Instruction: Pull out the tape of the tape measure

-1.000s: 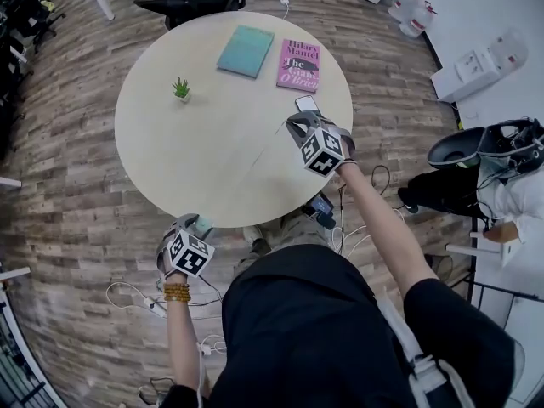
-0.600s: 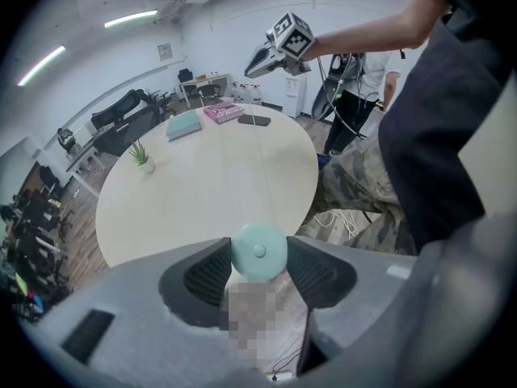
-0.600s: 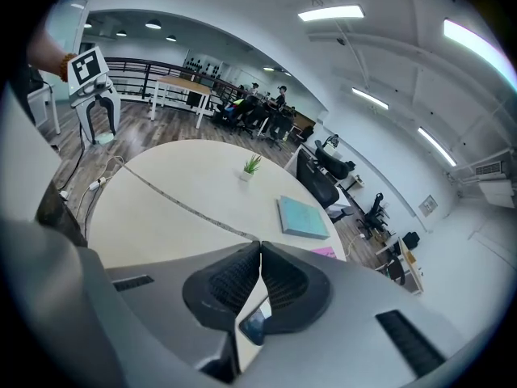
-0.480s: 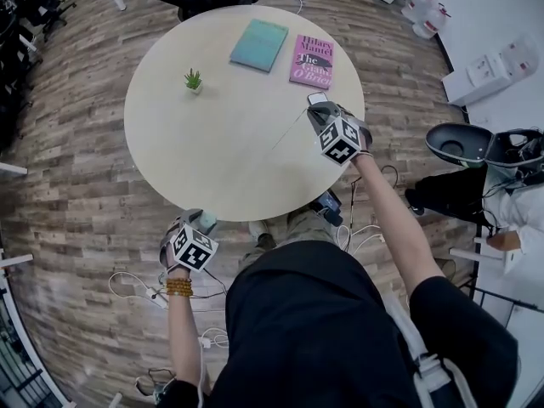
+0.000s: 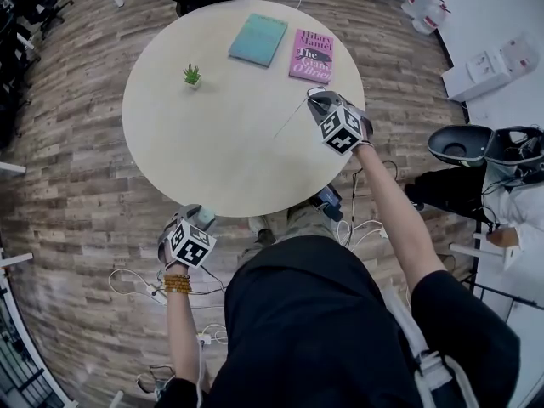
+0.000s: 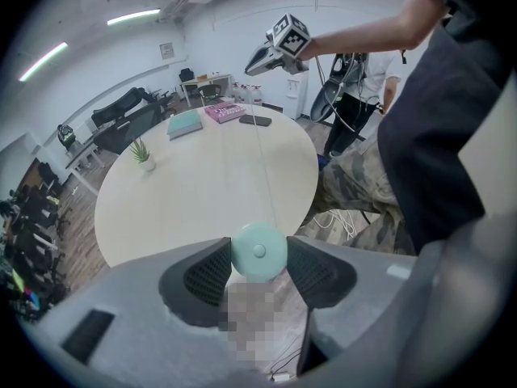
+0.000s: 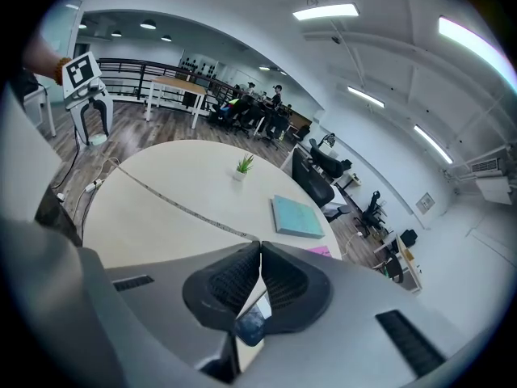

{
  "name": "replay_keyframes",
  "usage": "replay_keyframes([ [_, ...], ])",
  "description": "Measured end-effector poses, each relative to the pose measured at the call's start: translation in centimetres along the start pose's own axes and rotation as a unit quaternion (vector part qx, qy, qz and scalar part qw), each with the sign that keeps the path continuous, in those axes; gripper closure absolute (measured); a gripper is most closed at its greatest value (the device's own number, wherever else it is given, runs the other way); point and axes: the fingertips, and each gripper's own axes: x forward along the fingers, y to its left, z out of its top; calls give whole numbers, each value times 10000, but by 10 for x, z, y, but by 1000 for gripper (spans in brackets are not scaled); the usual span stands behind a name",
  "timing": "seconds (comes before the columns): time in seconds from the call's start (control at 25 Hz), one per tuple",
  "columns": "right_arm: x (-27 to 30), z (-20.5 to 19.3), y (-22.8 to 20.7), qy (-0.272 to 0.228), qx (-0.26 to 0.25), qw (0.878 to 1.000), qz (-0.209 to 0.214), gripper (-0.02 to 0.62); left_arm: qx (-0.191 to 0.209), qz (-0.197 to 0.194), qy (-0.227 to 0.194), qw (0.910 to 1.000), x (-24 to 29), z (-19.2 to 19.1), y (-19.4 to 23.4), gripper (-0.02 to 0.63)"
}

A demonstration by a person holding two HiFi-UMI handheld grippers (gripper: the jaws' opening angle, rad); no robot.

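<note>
Left gripper [image 6: 258,257]: jaws wide, pads clamped on the round mint case [image 6: 258,247], just off the table [image 5: 170,143] near edge. Tape [image 5: 289,121] runs taut across the tabletop. Right gripper [image 7: 258,245]: jaws pinched on the tape's end. Case likely light, rigid and slick. Tape thin and floppy, so hold the flat tip.

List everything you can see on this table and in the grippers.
table: one, beige, round, centre
teal book: one, teal, far side of the table
pink book: one, pink, right of the teal book
potted plant: one, green, left of the books
phone: one, dark, on the table by the right gripper
tape measure case: one, mint green, at the near table edge
tape: one, pale, stretched across the table
left gripper: one, grey, shut on the tape measure case
right gripper: one, grey, shut on the tape
</note>
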Motion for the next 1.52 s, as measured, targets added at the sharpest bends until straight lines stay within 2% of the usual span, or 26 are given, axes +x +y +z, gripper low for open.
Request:
replay_keyframes([
  [0.36, 0, 17, 26, -204, -37, 9995, 251, 588, -151, -12, -133, 9998, 0, 6, 2, 381],
  [0.56, -6, 30, 37, -406, 263, 9982, 365, 589, -119, -20, -40, 9999, 5, 1, 1, 381],
  [0.76, -9, 31, 41, -442, 358, 9976, 386, 589, -146, -10, -9, 9999, 8, -3, -3, 381],
  [1.24, -3, -13, 65, -98, 703, 9960, 547, 588, -221, 163, -260, 9993, 19, 8, 15, 380],
  [1.52, -2, -44, 69, 79, 1028, 9930, 585, 588, -207, 59, -175, 9996, 39, 14, 22, 380],
])
